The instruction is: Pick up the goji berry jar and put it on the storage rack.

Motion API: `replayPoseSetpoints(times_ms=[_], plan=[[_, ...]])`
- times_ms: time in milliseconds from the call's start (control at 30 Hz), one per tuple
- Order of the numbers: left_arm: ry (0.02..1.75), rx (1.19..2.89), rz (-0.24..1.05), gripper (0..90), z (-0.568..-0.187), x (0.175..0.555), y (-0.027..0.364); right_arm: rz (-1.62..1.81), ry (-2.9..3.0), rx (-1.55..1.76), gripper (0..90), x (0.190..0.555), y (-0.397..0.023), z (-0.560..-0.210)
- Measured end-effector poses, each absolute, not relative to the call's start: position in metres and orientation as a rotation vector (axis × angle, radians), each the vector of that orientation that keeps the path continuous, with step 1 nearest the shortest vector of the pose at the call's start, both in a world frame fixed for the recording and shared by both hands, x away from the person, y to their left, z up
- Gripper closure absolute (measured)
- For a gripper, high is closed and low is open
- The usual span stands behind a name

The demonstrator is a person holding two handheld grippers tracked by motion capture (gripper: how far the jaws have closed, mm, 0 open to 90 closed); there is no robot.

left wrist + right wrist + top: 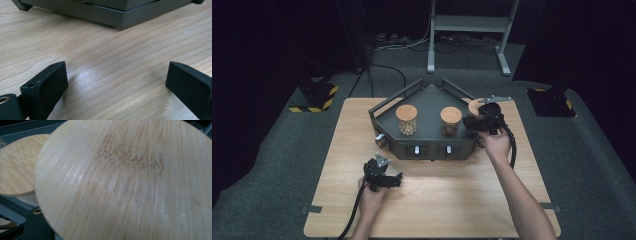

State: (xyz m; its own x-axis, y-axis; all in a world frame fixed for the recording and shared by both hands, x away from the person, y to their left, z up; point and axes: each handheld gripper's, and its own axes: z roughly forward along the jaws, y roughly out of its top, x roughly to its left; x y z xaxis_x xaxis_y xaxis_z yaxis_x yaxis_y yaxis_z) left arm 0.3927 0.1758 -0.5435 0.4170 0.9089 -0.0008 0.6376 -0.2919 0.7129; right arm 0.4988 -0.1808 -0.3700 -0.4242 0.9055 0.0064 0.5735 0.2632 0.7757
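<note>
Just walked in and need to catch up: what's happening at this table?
A person works with two handheld grippers at a wooden table that bears a dark tray with two lidded jars. The right gripper is at the tray's right edge, shut on a third jar's bamboo lid. The left gripper rests open on the table in front of the tray, holding nothing.

The left hand-held gripper (pixel 398 176) is black and compact, with a small grey three-cornered plate (pixel 382 161) on top and a black cable (pixel 354 212) trailing from it. Its two jaws are flat black blocks with matte pads (pixel 52 85); a small brass-coloured hole sits near one. The right hand-held gripper (pixel 469 121) is black too, with a grey plate and a thick black cable. Both forearms are without sleeves.
</note>
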Motion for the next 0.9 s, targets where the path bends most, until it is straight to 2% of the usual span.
replayPoseSetpoints(times_ms=[900], plan=[[1.306, 2.035, 0.546, 4.1, -0.544, 0.393, 0.176, 0.951, 2.081, 1.368, 25.7, 0.52, -0.179, -0.387]])
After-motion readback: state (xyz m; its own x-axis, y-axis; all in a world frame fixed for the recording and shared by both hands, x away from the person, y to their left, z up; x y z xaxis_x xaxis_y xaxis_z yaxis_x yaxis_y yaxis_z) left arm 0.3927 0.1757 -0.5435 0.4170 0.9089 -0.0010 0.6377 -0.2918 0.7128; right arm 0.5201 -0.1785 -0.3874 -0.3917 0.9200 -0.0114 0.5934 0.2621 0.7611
